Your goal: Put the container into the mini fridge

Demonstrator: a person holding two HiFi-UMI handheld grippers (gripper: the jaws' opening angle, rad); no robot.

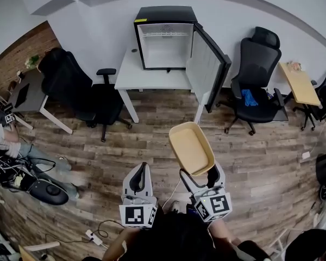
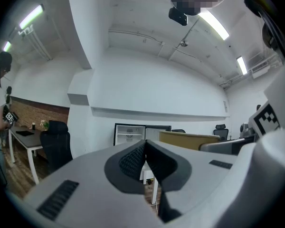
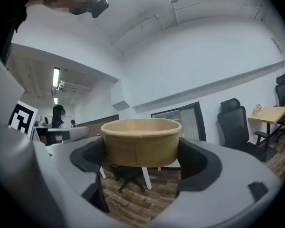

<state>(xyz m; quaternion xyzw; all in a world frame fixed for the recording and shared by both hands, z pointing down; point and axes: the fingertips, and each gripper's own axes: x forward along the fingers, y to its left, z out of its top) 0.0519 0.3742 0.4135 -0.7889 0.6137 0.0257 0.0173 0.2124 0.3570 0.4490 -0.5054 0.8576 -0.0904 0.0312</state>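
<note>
A tan round paper container (image 1: 191, 147) is clamped between the wide-set jaws of my right gripper (image 1: 197, 174), held up in the air over the wood floor. In the right gripper view the container (image 3: 141, 142) fills the gap between the dark pads (image 3: 91, 156). My left gripper (image 1: 140, 177) is beside it on the left, shut with nothing in it; its pads (image 2: 133, 161) meet in the left gripper view. The black mini fridge (image 1: 164, 37) stands on a white table (image 1: 136, 76) ahead, its door (image 1: 208, 64) swung open to the right and its white inside showing.
A black office chair (image 1: 81, 91) stands left of the table, another (image 1: 255, 80) with a blue cloth on its seat to the right. A wooden desk (image 1: 300, 84) is far right. A person (image 1: 11, 140) sits on the floor at the left among cables.
</note>
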